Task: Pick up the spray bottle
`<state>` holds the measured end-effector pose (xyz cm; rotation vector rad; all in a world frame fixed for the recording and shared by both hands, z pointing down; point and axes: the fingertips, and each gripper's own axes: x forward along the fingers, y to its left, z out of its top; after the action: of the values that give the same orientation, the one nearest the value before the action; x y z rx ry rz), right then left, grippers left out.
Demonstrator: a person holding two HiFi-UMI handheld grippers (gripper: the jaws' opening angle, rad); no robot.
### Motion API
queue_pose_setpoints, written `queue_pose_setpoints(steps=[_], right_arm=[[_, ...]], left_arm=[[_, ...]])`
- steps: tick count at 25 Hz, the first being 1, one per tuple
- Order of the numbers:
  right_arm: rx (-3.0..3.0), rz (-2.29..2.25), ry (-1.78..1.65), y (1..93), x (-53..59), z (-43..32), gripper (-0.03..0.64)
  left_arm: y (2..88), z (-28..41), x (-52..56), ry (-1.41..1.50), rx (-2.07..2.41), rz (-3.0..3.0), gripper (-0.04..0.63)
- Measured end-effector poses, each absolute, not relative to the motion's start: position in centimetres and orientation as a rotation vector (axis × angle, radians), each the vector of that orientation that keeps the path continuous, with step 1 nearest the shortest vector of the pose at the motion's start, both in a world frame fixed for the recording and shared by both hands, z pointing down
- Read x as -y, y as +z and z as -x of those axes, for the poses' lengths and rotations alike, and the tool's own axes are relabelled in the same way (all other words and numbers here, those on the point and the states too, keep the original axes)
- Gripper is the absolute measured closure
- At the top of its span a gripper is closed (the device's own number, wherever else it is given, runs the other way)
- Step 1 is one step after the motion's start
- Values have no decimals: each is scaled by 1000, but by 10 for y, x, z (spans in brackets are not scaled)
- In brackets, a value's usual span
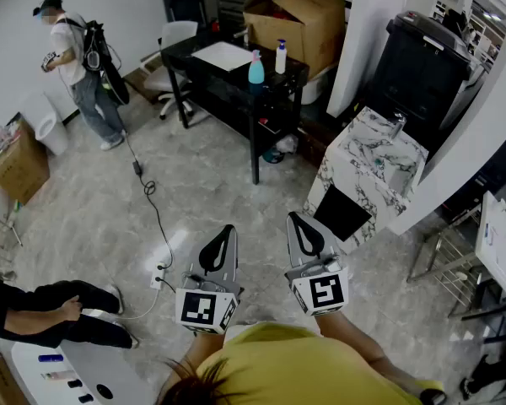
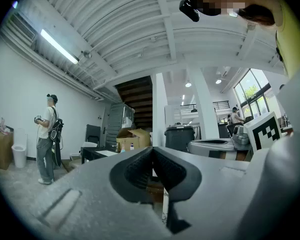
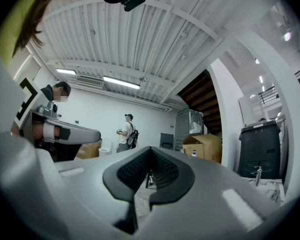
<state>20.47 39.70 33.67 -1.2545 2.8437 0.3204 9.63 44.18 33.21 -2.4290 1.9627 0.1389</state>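
Observation:
Far ahead, a blue spray bottle (image 1: 255,67) stands upright on a black table (image 1: 223,78), with a white bottle (image 1: 280,57) next to it. Both bottles show tiny in the left gripper view, the blue one (image 2: 123,149) left of the white one (image 2: 131,146). The right gripper view shows only the white bottle (image 3: 194,153). My left gripper (image 1: 228,229) and right gripper (image 1: 294,218) hang side by side over the floor, well short of the table. Both point level toward it. Each has its jaws closed together with nothing between them, as seen in the left gripper (image 2: 151,149) and right gripper (image 3: 150,149) views.
A cardboard box (image 1: 297,15) sits behind the table and an office chair (image 1: 170,40) to its left. A marble-patterned counter (image 1: 375,163) and a black bin (image 1: 422,66) stand at right. A person (image 1: 72,66) stands far left. A cable (image 1: 152,201) crosses the floor; a seated person's legs (image 1: 51,306) lie at lower left.

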Motion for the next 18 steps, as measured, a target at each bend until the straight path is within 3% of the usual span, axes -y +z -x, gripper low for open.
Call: queue_pose_setpoints(steps=[13, 18], right_arm=[[-2850, 1210, 284, 361, -347, -184, 615], [-2861, 1207, 299, 376, -291, -147, 575]], left_arm=[[359, -75, -390, 137, -1992, 2433, 592], [376, -40, -336, 143, -1979, 2443, 592]])
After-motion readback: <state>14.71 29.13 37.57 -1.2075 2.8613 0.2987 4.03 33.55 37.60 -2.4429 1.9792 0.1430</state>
